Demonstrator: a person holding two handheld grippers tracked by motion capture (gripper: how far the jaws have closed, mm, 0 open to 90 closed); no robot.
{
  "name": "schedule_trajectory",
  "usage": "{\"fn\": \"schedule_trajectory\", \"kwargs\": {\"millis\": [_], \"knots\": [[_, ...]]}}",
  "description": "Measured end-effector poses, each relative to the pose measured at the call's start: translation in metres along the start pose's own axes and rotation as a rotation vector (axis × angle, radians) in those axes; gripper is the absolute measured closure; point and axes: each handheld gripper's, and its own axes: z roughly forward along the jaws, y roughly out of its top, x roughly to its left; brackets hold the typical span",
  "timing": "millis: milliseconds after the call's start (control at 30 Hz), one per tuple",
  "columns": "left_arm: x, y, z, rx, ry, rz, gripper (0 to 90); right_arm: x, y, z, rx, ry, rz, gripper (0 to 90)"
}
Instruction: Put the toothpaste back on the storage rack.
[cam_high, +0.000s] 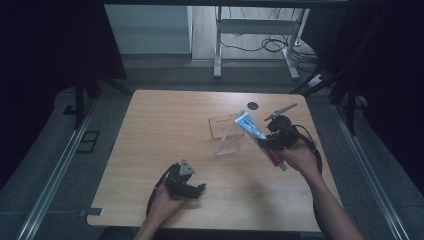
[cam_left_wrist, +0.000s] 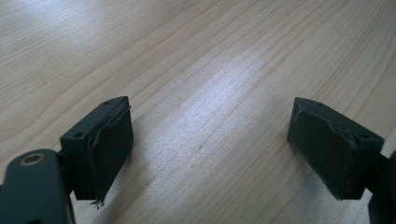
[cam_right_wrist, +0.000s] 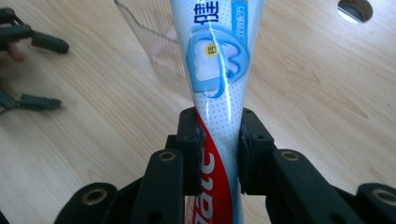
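Clear plastic, the cup (cam_high: 226, 135) stands mid-bench, just left of the right hand-held gripper (cam_right_wrist: 219, 149). That one is clamped on a toothpaste tube (cam_right_wrist: 215, 60), whose long axis slants up toward the cup's rim. The left hand-held gripper (cam_left_wrist: 210, 149) rests wide open, holding nothing, on the bench (cam_high: 165, 130).

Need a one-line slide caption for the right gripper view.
Right gripper clamps a toothpaste tube above the wooden table, a clear plastic container behind it.
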Motion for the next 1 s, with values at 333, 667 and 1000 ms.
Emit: {"fn": "schedule_trajectory", "kwargs": {"millis": [333,667,1000], "knots": [[0.0,0.0,0.0,0.0,0.001,0.0,14.3,0.002,0.021,0.008,-0.017,0.019,-0.016,73.1],[0.0,0.0,0.0,0.0,0.0,0.0,14.3,0.002,0.038,0.015,-0.026,0.029,0.0,73.2],[0.0,0.0,0.0,0.002,0.0,0.001,14.3,0.007,0.061,0.023,-0.045,0.05,-0.009,73.2]]}}
